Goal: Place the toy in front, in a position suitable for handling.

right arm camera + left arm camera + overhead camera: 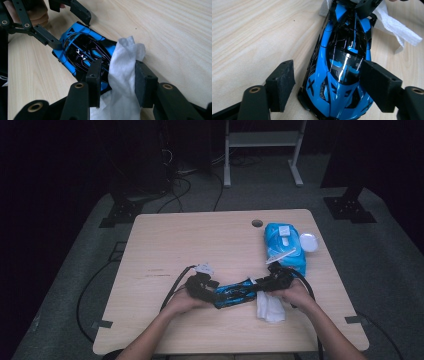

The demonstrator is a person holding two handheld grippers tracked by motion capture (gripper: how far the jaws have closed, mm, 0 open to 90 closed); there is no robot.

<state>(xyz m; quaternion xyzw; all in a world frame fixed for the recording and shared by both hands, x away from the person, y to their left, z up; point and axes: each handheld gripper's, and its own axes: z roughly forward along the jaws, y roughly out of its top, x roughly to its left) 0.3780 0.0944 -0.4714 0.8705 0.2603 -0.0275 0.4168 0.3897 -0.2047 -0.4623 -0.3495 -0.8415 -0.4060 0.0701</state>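
A blue and black toy car (235, 292) lies on the wooden table (180, 245) between the person's two hands. My left gripper (328, 75) straddles one end of the car (342, 62): its jaws stand open, the left pad clear of the body and the right pad close against its side. At the other end of the car (82, 47), my right gripper (118, 75) is open, and a white wipe (125, 57) hangs loose between its pads. The wipe (270, 309) drapes onto the table beside the car.
A blue pack of wipes (285, 247) lies at the table's far right, with a round white lid (308, 241) next to it. A cable hole (257, 223) sits near the far edge. Cables trail from both grippers over the near edge.
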